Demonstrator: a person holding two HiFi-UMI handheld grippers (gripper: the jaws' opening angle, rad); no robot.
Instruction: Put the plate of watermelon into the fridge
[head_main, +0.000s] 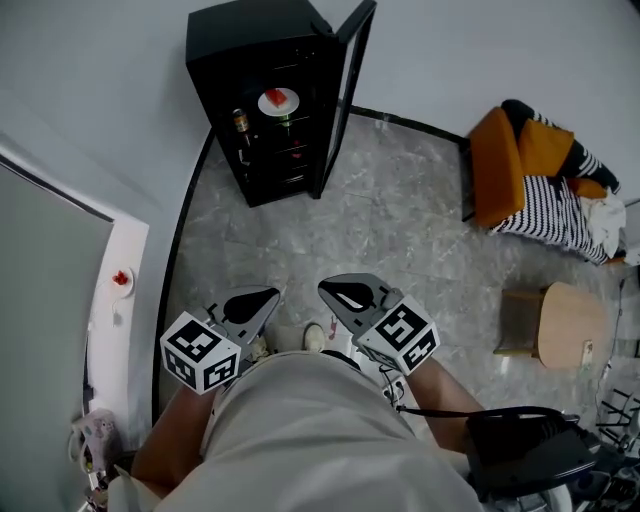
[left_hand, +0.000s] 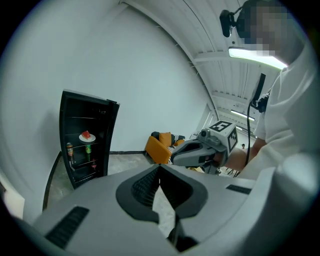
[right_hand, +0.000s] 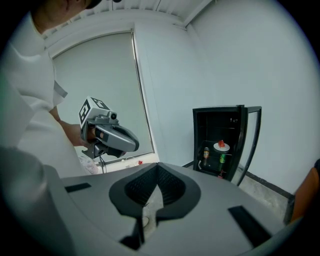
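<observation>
Sitting on an upper shelf, the plate of watermelon (head_main: 278, 100) is inside the black fridge (head_main: 225, 55), with bottles (head_main: 241, 122) on the shelves below and the fridge door (head_main: 352, 85) standing open. I hold my left gripper (head_main: 262, 296) and right gripper (head_main: 330, 290) well apart from it, near my waist, both with jaws closed on nothing.

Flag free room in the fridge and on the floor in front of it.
Bare: grey marble floor between open black mini fridge and orange armchair; fridge shelf left of the white plate of watermelon. Crowded: the shelf beneath, holding a brown can and green can.
</observation>
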